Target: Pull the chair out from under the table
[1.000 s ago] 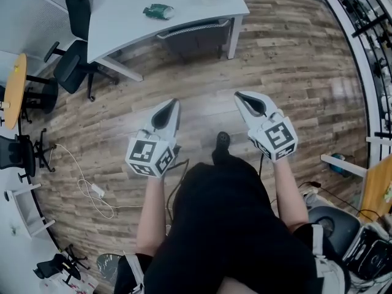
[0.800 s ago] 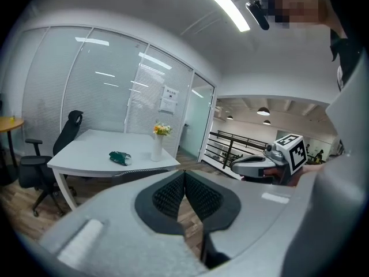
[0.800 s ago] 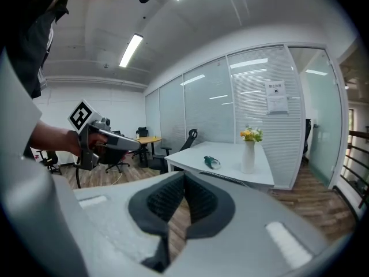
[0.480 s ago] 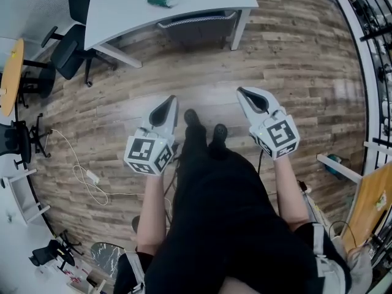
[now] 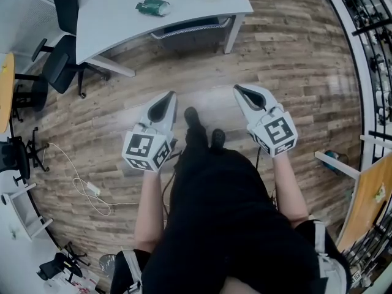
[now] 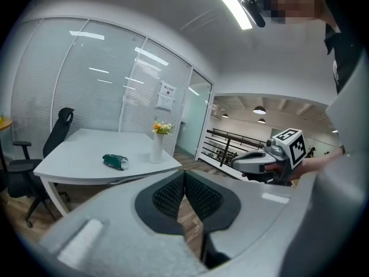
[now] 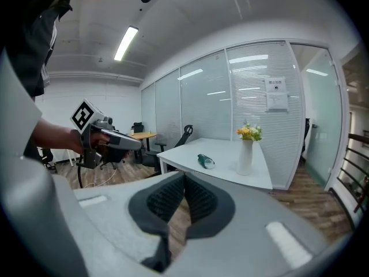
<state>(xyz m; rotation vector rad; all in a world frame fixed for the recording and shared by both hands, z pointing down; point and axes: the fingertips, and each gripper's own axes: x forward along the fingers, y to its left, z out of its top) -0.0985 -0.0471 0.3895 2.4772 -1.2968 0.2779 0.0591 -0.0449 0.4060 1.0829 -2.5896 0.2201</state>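
A grey chair (image 5: 191, 33) is tucked under the white table (image 5: 122, 20) at the top of the head view; only its back and seat edge show. My left gripper (image 5: 169, 97) and right gripper (image 5: 237, 89) hover side by side over the wood floor, well short of the table, both shut and holding nothing. In the left gripper view the shut pads (image 6: 184, 175) point toward the table (image 6: 75, 163), and the chair's top edge (image 6: 128, 179) peeks from beneath it. In the right gripper view the shut jaws (image 7: 184, 178) face the same table (image 7: 230, 166).
A green packet (image 5: 153, 7) and a white vase of flowers (image 6: 157, 146) stand on the table. A black office chair (image 5: 60, 63) sits at its left end, near an orange round table (image 5: 5, 84). A white cable (image 5: 86, 185) lies on the floor; shelving (image 5: 367, 48) lines the right.
The person has stepped toward the table, a second foot now showing. Both grippers have moved forward with the body, still shut and empty.
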